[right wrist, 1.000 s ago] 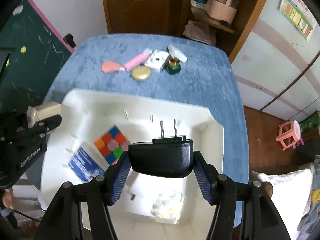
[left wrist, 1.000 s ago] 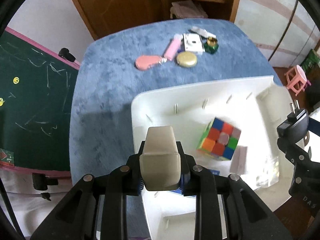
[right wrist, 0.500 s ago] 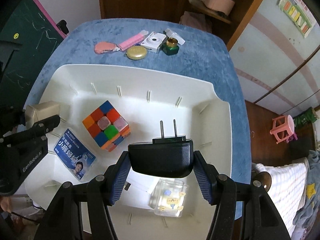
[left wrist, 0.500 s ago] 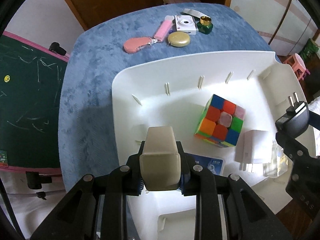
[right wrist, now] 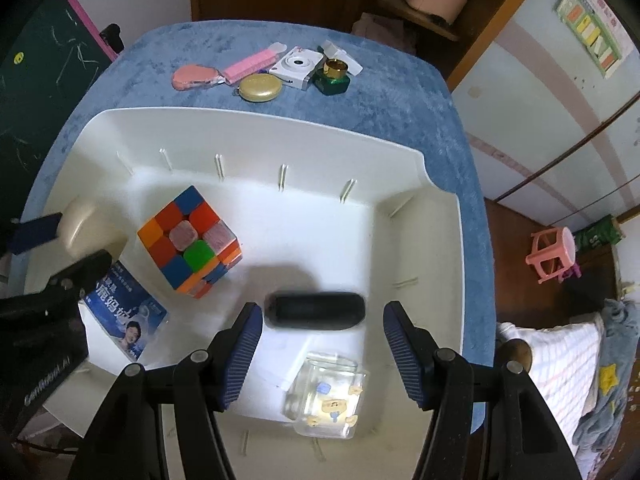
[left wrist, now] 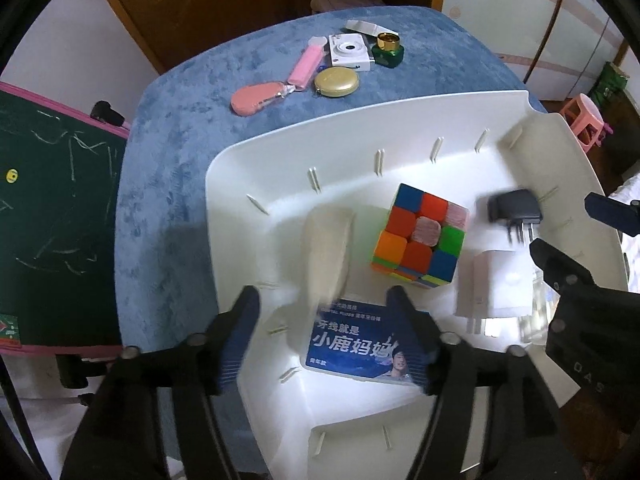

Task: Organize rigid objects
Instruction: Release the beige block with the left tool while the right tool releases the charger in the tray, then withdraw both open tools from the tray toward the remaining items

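1. Two left gripper (left wrist: 322,306) jaws are opening; the beige box (left wrist: 327,252), clamped earlier, now blurs free between them over the white tray (left wrist: 248,184), at 9 o'clock from the cube (left wrist: 420,236).
2. Right gripper (right wrist: 322,320) stands open, empty; the black charger (right wrist: 315,312) it held a second ago now lies in the tray at 12 o'clock from the clear jar (right wrist: 326,396).

"小鹿妈妈" on blue packet (left wrist: 356,346)

Left claw (left wrist: 320,308) opening, right claw (right wrist: 322,320) apparently open, both angled downward
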